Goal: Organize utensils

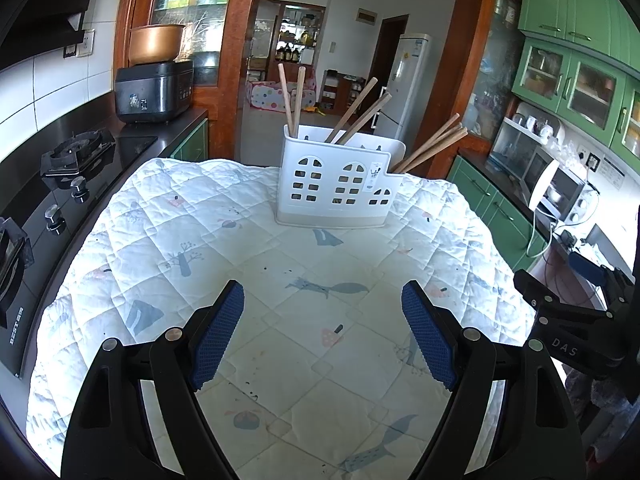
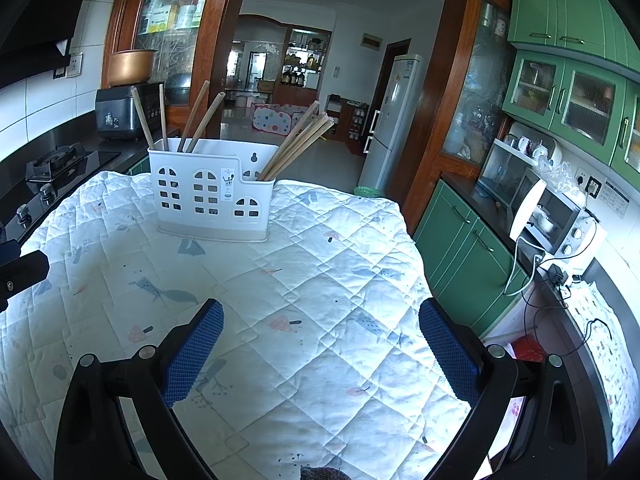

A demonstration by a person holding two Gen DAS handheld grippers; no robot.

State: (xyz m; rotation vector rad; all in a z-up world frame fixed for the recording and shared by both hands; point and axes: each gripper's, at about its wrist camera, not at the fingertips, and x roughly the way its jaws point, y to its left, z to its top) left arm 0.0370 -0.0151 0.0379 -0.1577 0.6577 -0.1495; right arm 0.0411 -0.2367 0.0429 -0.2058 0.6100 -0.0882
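A white plastic utensil holder with window-shaped holes stands upright at the far side of a quilted table cover. Wooden chopsticks stick out of its three compartments: two at the left, two in the middle, several at the right. The holder also shows in the right wrist view with its chopsticks. My left gripper is open and empty over the cover, well short of the holder. My right gripper is open and empty, to the right of the left one.
A black gas stove and a rice cooker lie along the left counter. Green cabinets and a toaster oven with cables line the right side. The right gripper's body shows at the left view's right edge.
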